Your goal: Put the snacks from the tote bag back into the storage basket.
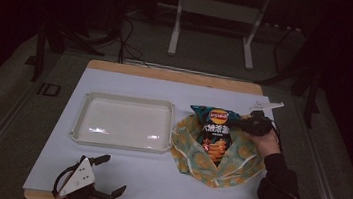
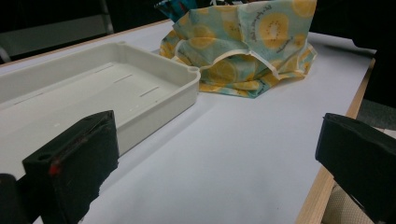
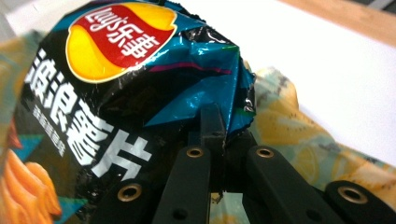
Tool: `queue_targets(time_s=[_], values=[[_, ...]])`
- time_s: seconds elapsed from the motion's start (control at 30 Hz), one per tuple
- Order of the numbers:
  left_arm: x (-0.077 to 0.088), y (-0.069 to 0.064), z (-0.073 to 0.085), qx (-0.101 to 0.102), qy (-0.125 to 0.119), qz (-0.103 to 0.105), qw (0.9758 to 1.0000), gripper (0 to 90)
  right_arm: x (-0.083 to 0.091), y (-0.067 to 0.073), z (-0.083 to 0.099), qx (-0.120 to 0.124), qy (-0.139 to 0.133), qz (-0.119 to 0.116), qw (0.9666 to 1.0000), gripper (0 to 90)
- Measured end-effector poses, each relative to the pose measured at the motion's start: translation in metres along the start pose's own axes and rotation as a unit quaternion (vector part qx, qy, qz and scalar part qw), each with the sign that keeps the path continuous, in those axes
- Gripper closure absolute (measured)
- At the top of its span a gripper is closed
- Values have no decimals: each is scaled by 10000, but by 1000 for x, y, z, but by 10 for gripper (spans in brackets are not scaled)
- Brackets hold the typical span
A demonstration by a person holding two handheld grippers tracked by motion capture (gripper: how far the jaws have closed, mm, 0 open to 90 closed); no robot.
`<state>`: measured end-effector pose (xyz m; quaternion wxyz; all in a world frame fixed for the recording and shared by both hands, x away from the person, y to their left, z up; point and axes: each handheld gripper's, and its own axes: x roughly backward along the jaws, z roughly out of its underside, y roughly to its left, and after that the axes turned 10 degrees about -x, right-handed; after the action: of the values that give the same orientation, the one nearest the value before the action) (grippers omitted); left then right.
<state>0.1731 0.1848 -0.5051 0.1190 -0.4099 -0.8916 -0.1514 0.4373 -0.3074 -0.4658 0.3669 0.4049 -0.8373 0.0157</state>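
A blue and black chip bag stands in the open mouth of a yellow-and-teal patterned cloth bag on the right of the table. My right gripper is shut on the chip bag's upper right corner. In the right gripper view the jaws pinch the crumpled foil of the chip bag at my right gripper, with the cloth bag below. My left gripper rests open near the front left edge. Between its jaws, my left gripper holds nothing.
A white shallow tray lies left of the cloth bag; the tray's wall shows near my left gripper. A white sheet covers the wooden table. Beyond it stand a metal frame and floor cables.
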Motion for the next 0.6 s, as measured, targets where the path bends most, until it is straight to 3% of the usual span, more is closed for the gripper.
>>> queue_targets(time_s=[0.6], values=[[0,0,0,-6,16,-36,10000,1,33,33,-15,199,-685,-433,9965,900]])
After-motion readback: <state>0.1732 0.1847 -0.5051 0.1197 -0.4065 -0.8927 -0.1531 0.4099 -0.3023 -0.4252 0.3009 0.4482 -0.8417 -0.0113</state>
